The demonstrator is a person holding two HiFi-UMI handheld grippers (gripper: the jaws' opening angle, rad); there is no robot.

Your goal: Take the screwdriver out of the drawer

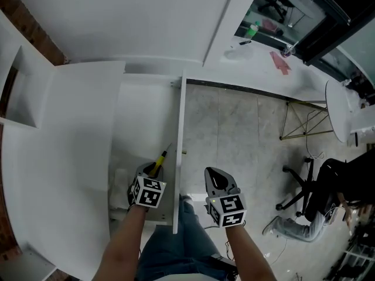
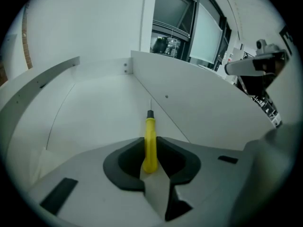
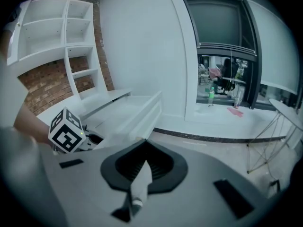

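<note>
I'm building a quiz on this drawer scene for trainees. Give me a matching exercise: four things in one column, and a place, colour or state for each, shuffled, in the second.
Column one:
1. screwdriver handle
2. left gripper
3. right gripper
4. office chair

Column two:
A. black, on the floor
B. jaws together, empty, outside the drawer
C. yellow
D. in the drawer, clamped on the handle

Pairs: 1-C, 2-D, 3-B, 4-A
</note>
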